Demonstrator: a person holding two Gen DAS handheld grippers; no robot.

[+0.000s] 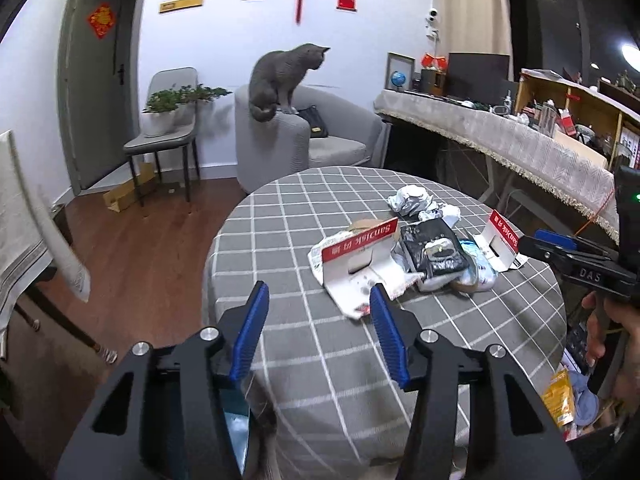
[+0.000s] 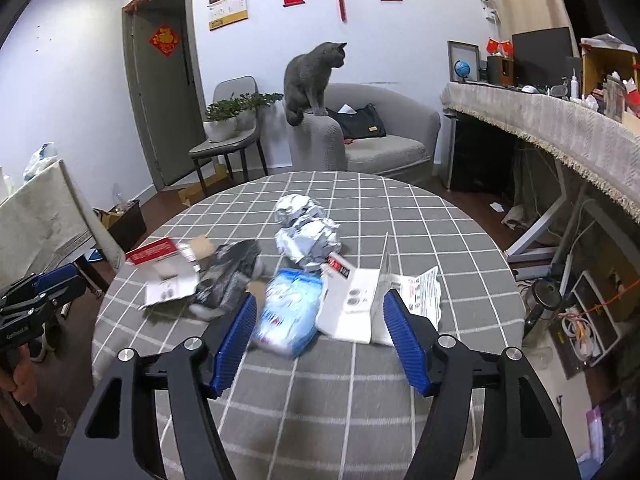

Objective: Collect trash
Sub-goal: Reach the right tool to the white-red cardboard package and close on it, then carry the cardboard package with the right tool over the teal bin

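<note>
Your left gripper [image 1: 318, 298] hangs over the near edge of the round table [image 1: 280, 208], its blue pads spread wide with nothing between them. The right pad's tip sits just at the near corner of the red-and-white SanDisk card [image 1: 360, 258], which stands folded on the grey checked cloth; whether it touches the card you cannot tell. Just beyond that card lie a black plastic packet [image 1: 434, 248] and, farther back, a crumpled foil wad [image 1: 412, 198]. A second SanDisk card [image 1: 502, 240] stands at the right side of the heap, near the tip of your right gripper [image 2: 320, 306].

That right gripper is also wide open and holds nothing. Between its pads, resting on the cloth, lie a light blue wrapper [image 2: 290, 310] and a white folded package [image 2: 354, 300], side by side and touching. The foil wad [image 2: 306, 230] sits just behind them, the black packet [image 2: 230, 276] to their left.

Past the table, a grey cat [image 2: 312, 80] perches on the arm of a grey armchair [image 2: 392, 140]
</note>
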